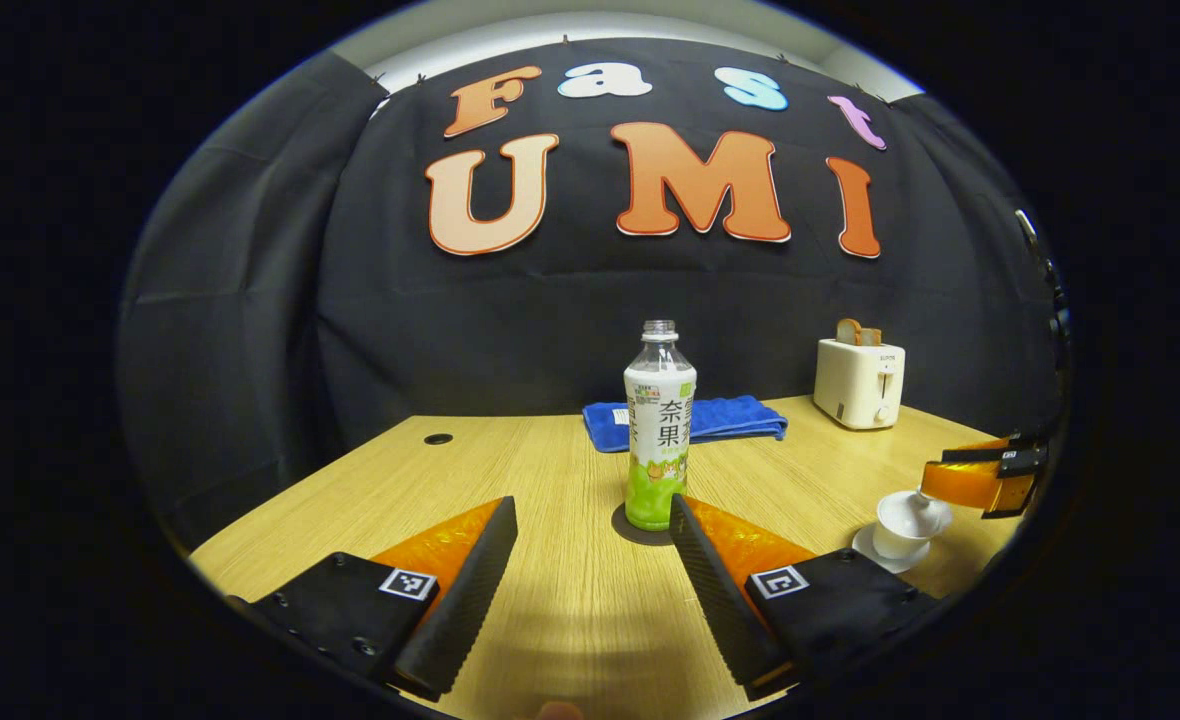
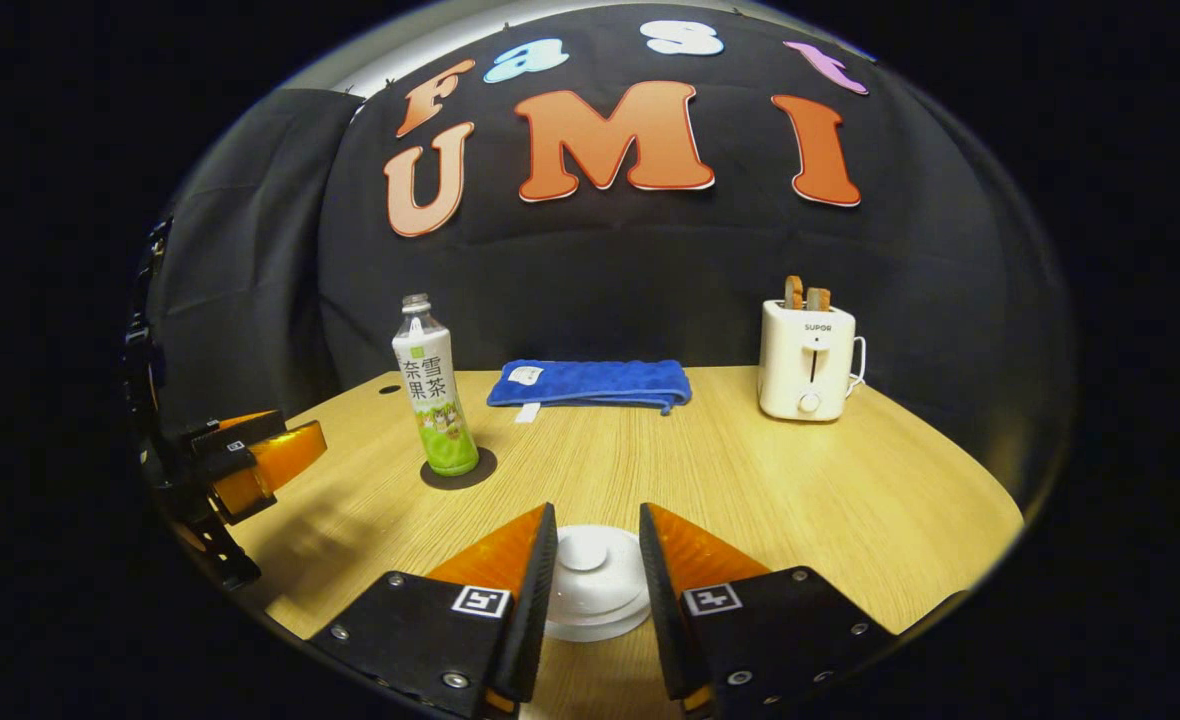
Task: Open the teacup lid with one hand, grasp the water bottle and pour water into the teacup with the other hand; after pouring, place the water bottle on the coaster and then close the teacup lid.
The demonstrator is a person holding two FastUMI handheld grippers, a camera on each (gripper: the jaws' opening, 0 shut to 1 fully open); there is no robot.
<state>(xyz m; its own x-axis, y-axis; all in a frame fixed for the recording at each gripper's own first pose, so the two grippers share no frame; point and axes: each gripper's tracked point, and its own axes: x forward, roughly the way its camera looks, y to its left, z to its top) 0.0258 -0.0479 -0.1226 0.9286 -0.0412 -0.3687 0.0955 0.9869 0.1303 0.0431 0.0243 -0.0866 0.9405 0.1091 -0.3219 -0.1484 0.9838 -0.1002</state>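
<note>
The water bottle (image 1: 659, 430) stands upright with no cap on a dark round coaster (image 1: 622, 530), mid-table; it shows too in the right gripper view (image 2: 434, 400), on the coaster (image 2: 485, 470). My left gripper (image 1: 590, 560) is open just short of the bottle, its fingers wide apart and holding nothing. The white teacup (image 1: 902, 530) sits on a saucer at the table's right. Its lid (image 2: 590, 575) rests on the cup, and my right gripper (image 2: 595, 580) is closed in on the lid, one finger against each side. The right gripper (image 1: 980, 480) also shows in the left gripper view, over the cup.
A folded blue towel (image 2: 590, 383) lies at the back of the wooden table (image 2: 850, 500). A white toaster (image 2: 808, 360) with bread slices stands at the back right. A small hole (image 1: 438, 439) is in the tabletop at the far left.
</note>
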